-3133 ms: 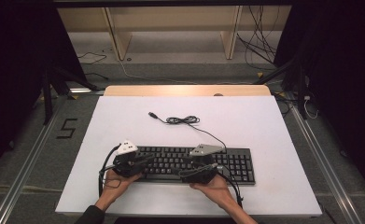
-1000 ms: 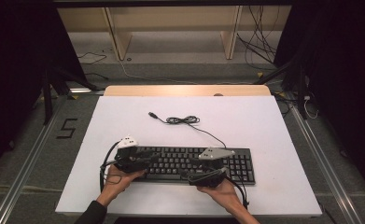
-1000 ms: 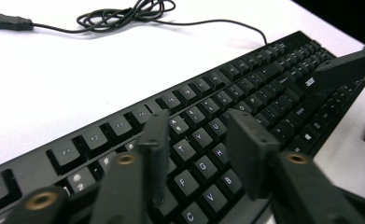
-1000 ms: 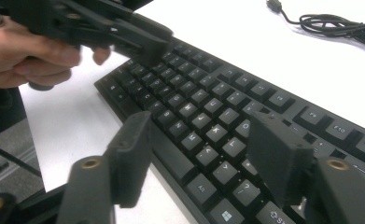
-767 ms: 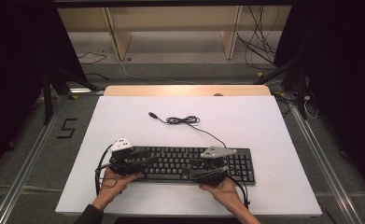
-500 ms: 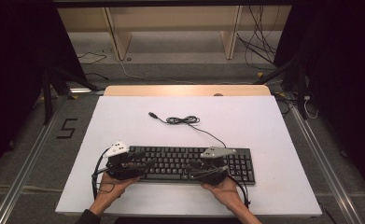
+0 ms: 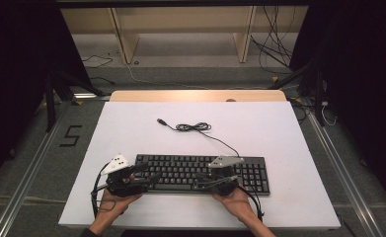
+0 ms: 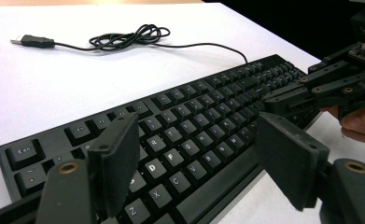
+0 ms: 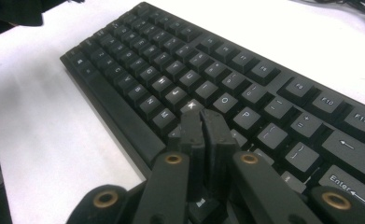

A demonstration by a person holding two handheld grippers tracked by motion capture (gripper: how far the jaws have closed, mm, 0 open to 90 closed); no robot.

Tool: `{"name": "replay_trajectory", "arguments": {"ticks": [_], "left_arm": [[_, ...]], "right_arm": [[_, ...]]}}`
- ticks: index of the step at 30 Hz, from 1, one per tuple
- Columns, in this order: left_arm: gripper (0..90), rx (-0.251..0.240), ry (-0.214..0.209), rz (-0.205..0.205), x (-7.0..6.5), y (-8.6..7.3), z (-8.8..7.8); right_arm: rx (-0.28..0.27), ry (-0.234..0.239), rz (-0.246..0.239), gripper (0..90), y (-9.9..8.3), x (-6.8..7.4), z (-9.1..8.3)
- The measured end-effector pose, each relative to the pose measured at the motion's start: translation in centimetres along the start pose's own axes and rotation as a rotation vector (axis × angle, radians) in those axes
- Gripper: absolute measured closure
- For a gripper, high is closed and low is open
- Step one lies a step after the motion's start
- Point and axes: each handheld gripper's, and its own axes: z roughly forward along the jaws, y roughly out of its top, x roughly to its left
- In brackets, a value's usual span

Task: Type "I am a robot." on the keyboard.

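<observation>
A black keyboard [image 7: 190, 168] lies flat near the front of the white table [image 7: 259, 123]. Its thin black cable [image 7: 193, 127] coils behind it and ends in a loose USB plug [image 7: 162, 121]. My left gripper [image 7: 150, 173] hovers at the keyboard's left end. Its jaws have just been opening and now stand wide apart over the letter keys [image 8: 180, 107], with nothing between them [image 8: 196, 128]. My right gripper [image 7: 203, 181] points left over the middle keys. Its jaws have just closed and are pressed together, empty, with the tips [image 9: 201, 116] just above the keys [image 9: 171, 60].
The right gripper's linkage [image 8: 311, 88] and the hand holding it show at the far right of the left gripper view. Bare white tabletop surrounds the keyboard. A wooden strip [image 7: 195, 95] edges the table's far side. Floor rails run along both sides.
My left gripper has slid a little left along the keyboard's front and its jaws have spread apart. My right gripper has stayed in place and its jaws have come together.
</observation>
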Motion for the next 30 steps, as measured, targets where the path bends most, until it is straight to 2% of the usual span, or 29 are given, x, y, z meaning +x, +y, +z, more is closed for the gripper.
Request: {"name": "replay_trajectory", "arguments": {"ticks": [14, 30], "left_arm": [[28.5, 0.010, 0.005, 0.014, -0.2, -0.7, -0.3], [27.8, 0.017, 0.006, 0.005, -0.3, -1.0, -0.5]], "right_arm": [[0.031, -0.009, -0.005, 90.0, -0.2, 0.1, 0.9], [0.059, -0.011, -0.005, 90.0, -0.3, 0.1, 1.4]]}}
